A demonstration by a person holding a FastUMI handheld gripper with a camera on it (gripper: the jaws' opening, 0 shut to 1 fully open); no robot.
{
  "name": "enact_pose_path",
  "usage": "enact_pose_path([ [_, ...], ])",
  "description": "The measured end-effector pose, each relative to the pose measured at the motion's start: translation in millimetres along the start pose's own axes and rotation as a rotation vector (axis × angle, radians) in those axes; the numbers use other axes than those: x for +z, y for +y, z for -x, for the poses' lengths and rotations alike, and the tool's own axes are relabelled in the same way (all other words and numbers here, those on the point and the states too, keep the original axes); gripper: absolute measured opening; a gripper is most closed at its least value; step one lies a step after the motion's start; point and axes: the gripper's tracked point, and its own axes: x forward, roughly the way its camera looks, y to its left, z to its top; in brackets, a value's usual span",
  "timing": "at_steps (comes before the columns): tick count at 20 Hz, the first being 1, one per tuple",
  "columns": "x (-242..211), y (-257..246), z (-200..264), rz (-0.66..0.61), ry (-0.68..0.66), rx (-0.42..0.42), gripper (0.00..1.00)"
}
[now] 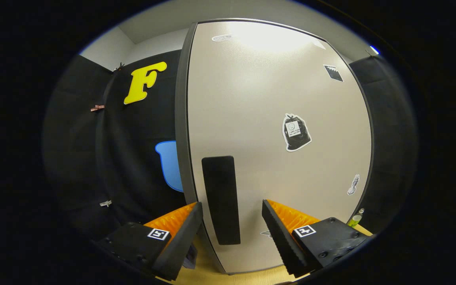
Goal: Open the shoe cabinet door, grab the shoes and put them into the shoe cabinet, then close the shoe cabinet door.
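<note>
Two spread fingers (232,221) astride door handle (220,200)

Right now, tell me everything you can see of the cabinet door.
The door is a tall, pale grey panel, smooth and matte, with a dark edge band. A black vertical handle sits near its left edge. Several stickers dot the panel, one shaped like a black bag. It looks shut. The hand-held gripper is open, its fingers either side of the handle, not pressing on it.
</note>
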Motion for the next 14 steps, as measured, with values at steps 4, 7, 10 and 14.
enact_pose_path([
  [4, -0.2, 3.4, -3.4, 0.023, -0.005, 0.007, 0.83],
  [7, 1.9, 8.0, -0.9, 0.05, -0.02, 0.007, 0.48],
  [10, 0.1, 7.3, -1.5, 0.045, -0.012, 0.003, 0.38],
  [14, -0.2, 6.3, -1.4, 0.057, -0.004, 0.01, 0.31],
])
